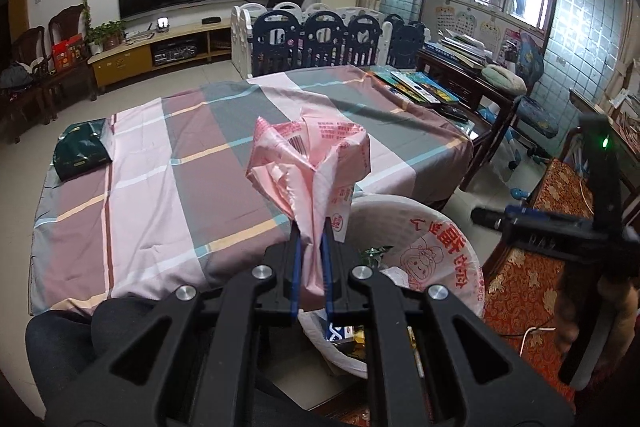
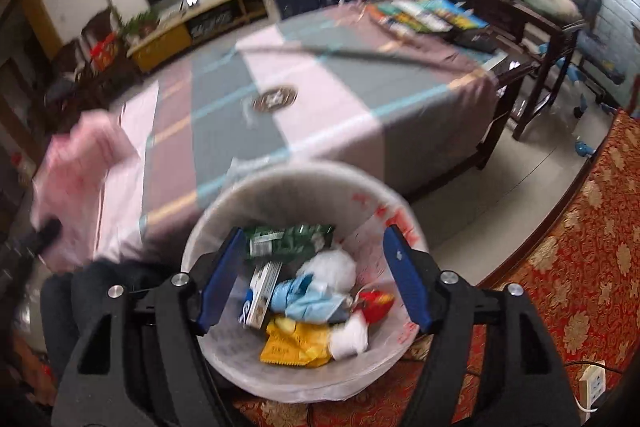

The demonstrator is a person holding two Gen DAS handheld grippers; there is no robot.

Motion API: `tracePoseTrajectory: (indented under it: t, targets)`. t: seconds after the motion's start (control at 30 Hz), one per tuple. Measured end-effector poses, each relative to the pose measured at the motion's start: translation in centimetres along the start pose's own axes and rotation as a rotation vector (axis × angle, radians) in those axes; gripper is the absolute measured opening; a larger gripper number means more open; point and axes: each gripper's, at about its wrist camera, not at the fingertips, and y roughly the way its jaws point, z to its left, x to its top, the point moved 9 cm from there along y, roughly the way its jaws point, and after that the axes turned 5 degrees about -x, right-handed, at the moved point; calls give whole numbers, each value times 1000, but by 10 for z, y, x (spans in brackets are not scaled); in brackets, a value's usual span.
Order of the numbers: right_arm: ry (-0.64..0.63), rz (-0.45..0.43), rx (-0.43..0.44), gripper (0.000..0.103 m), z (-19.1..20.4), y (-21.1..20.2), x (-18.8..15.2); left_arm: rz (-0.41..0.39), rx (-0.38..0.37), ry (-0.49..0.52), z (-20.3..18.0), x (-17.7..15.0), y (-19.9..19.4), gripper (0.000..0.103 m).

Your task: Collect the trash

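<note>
The left gripper [image 1: 310, 231] is clamped on a crumpled pink printed plastic bag [image 1: 308, 163]. The right gripper [image 2: 316, 267] gapes empty over a white-lined round trash bin [image 2: 224, 339].

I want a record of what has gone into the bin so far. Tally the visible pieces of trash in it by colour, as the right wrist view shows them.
In the bin, visible pieces only:
Green wrapper: 1
White wad and white scrap: 2
Light blue crumpled piece: 1
White-and-blue carton: 1
Yellow packet: 1
Red scrap: 1
Total: 7
</note>
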Motion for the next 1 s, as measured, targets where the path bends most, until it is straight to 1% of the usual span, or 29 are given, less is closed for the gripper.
tracePoseTrajectory:
  t: [0.07,0.17,0.27,0.33,0.37,0.4,0.47,0.5,0.53,0.6,0.73,0.8,0.87,0.93,1.0]
  targets:
    - [37,-54,-14,75,-13,-17,15,54,-40,45,-13,-7,14,10]
    - [73,-107,-24,75,-28,-35,27,137,-90,113,-36,-21,39,10]
    - [88,-131,-30,75,-36,-43,33,216,-145,171,-57,-34,63,10]
    - [94,-134,-27,75,-37,-45,34,252,-155,202,-67,-43,76,15]
    - [95,-133,-23,75,-36,-44,33,260,-139,211,-67,-45,81,27]
    - [93,-131,-19,75,-34,-45,32,265,-115,212,-64,-46,84,46]
    - [83,-128,-8,75,-30,-47,31,246,-80,195,-57,-43,80,63]
    - [75,-129,-3,75,-28,-48,30,229,-60,182,-51,-40,75,69]
    - [59,-127,0,75,-23,-50,30,217,-39,169,-45,-36,70,72]
    - [26,-114,4,85,-11,-52,27,184,44,120,-22,-26,53,88]
    - [-84,-117,15,92,25,-65,20,130,189,7,20,-8,11,94]
    - [-145,-126,7,95,45,-74,15,81,252,-33,37,1,-18,97]
    - [-189,-125,-3,100,61,-83,11,25,306,-47,47,10,-46,100]
    - [-208,-121,7,100,72,-90,9,-12,366,-48,52,13,-68,100]
    - [-208,-119,29,100,81,-99,8,-48,390,-40,52,13,-88,100]
